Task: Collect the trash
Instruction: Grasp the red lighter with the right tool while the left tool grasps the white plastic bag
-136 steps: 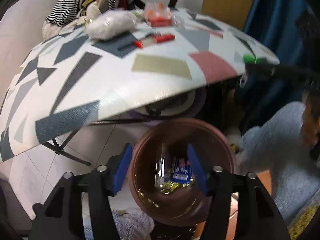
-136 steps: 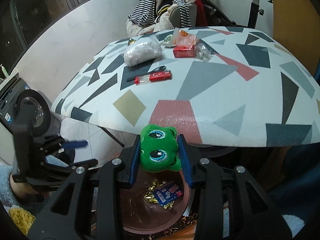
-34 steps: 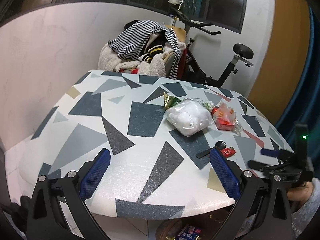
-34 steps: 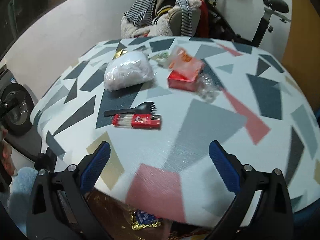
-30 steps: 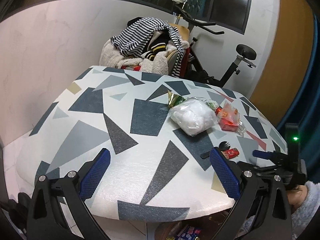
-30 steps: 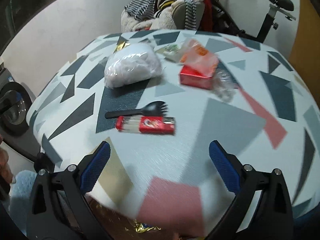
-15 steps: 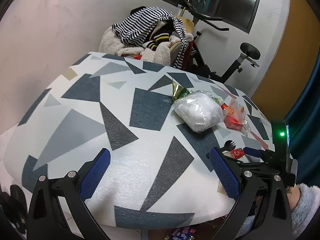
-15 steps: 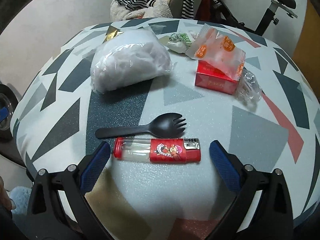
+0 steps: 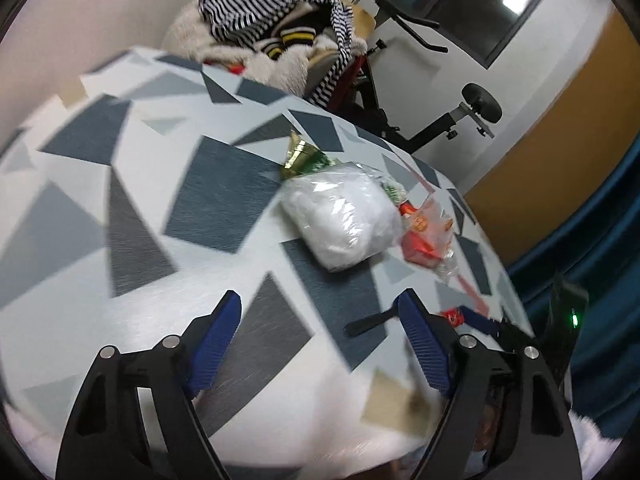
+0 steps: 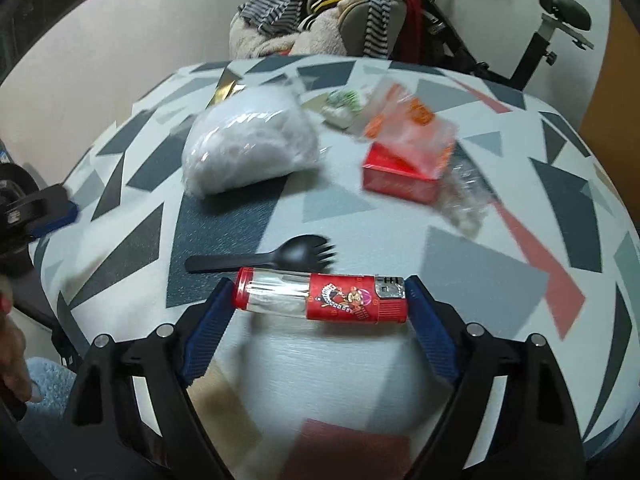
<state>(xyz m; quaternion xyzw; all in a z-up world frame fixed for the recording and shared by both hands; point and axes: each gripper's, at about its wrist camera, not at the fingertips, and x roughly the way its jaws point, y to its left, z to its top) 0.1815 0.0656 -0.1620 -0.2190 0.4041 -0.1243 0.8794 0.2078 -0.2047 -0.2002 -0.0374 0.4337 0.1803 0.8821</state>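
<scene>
1. At the far left of the right wrist view, the left gripper [image 10: 60,210] shows only as a blue-tipped edge. In its own view its jaws have just been closing somewhat, yet they stand apart over bare table [image 9: 132,320] with nothing between them.
2. Further right lies the white plastic bag [image 10: 248,144], with the black spork [image 10: 264,260] nearer the camera.
3. Just below the spork, the red lighter [image 10: 320,296] lies crosswise between the right gripper [image 10: 320,300] pads. Half a second ago those jaws stood wider and clear of it; they have just been closing and now reach both ends. Whether they press yet, I cannot tell.
4. To the right sit the red box [image 10: 400,180] and crumpled wrappers [image 10: 408,128], uncollected.
5. Judging by this, the lighter is next to go.
</scene>
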